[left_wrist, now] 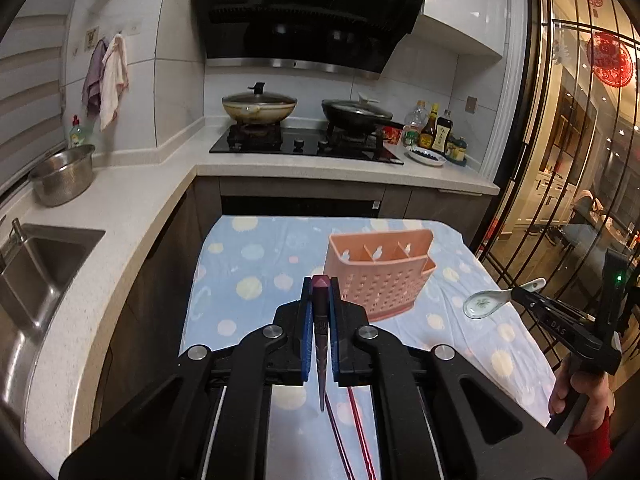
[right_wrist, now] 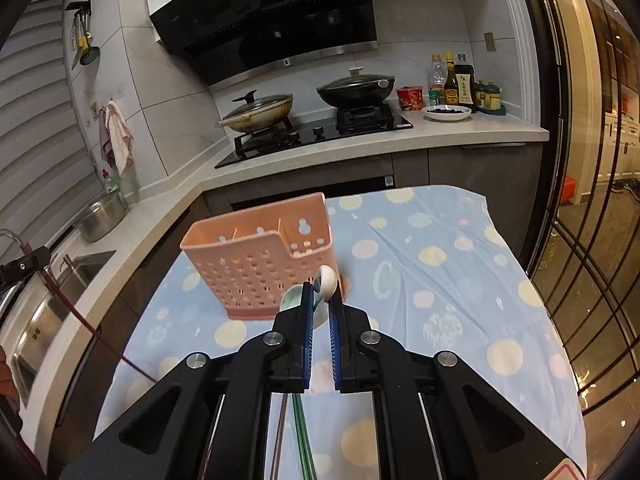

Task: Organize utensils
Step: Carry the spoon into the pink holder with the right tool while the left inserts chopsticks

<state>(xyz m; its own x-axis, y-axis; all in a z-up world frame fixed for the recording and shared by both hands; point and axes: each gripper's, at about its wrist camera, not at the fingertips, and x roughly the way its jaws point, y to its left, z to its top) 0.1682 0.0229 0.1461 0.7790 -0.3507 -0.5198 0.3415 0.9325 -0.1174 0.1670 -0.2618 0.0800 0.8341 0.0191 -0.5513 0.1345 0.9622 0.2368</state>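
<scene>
Two grippers loaded, both aloft above blue dotted cloth (left_wrist: 248, 248) covering counter. Left gripper (left_wrist: 321, 292) fingers clamped on dark maroon chopstick (left_wrist: 321, 320). Right gripper (right_wrist: 320, 300) fingers pinched handle of white ceramic soup spoon (right_wrist: 326, 282). Pink perforated plastic utensil caddy (left_wrist: 376, 276) stood empty ahead. Step judged: carrying toward caddy. Next move: lower each tip-down into separate compartment, then release.

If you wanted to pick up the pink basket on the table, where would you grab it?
Probably the pink utensil holder is best gripped by its top rim, coming straight down from above. It stands upright on the spotted cloth with its open top up, and the thin walls and dividers fit between two fingers. Both grippers are busy: the left gripper holds a chopstick, the right gripper a spoon.
</scene>
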